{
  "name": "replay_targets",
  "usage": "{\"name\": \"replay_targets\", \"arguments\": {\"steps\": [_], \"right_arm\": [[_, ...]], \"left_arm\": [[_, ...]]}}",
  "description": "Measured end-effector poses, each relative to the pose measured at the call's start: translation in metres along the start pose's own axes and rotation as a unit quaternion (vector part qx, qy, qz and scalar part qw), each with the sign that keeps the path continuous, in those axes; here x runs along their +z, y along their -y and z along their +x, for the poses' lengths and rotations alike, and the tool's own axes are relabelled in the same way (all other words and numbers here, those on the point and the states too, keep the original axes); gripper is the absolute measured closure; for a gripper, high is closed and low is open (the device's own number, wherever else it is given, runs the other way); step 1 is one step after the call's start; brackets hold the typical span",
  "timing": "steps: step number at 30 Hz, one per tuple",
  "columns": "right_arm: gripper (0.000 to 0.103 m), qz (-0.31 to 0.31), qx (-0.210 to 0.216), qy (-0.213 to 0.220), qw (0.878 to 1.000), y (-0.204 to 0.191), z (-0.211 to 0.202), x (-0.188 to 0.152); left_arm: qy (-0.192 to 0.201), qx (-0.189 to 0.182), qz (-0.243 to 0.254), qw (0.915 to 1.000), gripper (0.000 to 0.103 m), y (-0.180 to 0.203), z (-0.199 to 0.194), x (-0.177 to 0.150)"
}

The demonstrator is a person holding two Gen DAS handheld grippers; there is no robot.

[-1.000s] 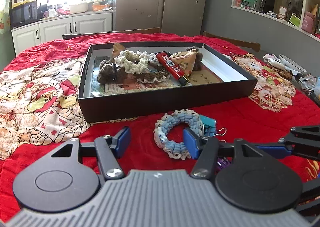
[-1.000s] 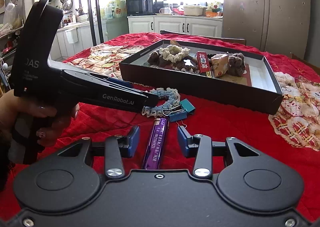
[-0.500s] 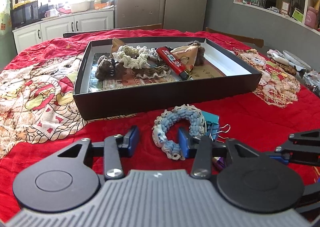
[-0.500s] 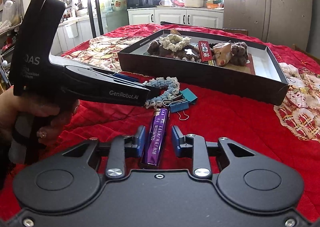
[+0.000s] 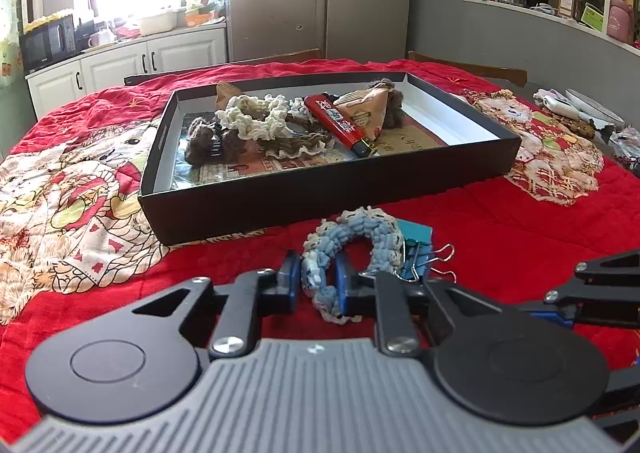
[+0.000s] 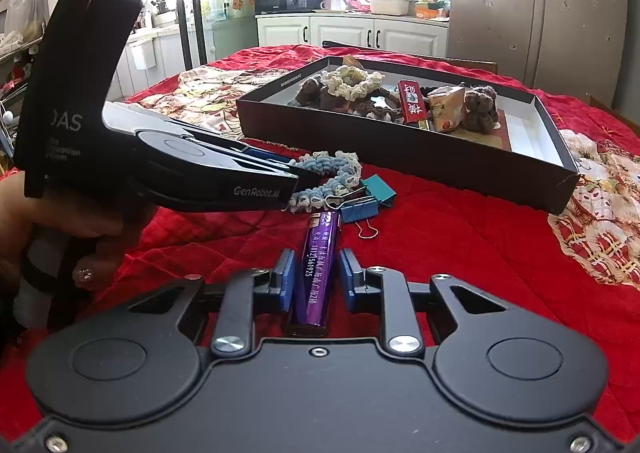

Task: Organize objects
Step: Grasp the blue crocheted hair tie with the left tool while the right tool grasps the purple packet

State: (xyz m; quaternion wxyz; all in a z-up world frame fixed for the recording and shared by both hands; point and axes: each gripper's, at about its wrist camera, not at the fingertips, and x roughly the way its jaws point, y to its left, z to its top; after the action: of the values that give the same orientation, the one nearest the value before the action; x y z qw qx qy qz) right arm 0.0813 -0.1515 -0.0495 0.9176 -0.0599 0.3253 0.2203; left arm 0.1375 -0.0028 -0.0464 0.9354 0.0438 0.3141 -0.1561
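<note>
A blue and white crocheted scrunchie (image 5: 352, 245) lies on the red cloth in front of the black box (image 5: 328, 189). My left gripper (image 5: 316, 281) is shut on the scrunchie's near side. The scrunchie also shows in the right wrist view (image 6: 324, 181), with the left gripper (image 6: 292, 177) on it. A purple lighter (image 6: 316, 269) lies between the fingers of my right gripper (image 6: 316, 273), which is narrowly open around it, with gaps on both sides. Blue binder clips (image 6: 364, 201) lie beside the scrunchie.
The black box (image 6: 440, 161) holds scrunchies, a red lighter (image 5: 340, 125), a paper packet and brown woolly items. Small items lie on the table's far right edge (image 5: 576, 109). Kitchen cabinets and a fridge stand behind the table.
My left gripper's fingers have closed from wide open onto the scrunchie. My right gripper's fingers have narrowed around the purple lighter and moved forward along it.
</note>
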Motion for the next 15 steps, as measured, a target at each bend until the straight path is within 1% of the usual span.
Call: {"name": "replay_targets", "arguments": {"steps": [9, 15], "right_arm": [[0.083, -0.001, 0.000, 0.001, 1.000, 0.0000, 0.0000, -0.0002], [0.083, 0.001, 0.001, 0.002, 1.000, 0.0018, -0.0004, 0.0001]], "left_arm": [[0.002, 0.001, 0.002, 1.0000, 0.086, -0.0002, -0.0022, -0.0005], [0.003, 0.000, -0.005, 1.0000, 0.087, -0.0042, -0.0057, -0.0004]]}}
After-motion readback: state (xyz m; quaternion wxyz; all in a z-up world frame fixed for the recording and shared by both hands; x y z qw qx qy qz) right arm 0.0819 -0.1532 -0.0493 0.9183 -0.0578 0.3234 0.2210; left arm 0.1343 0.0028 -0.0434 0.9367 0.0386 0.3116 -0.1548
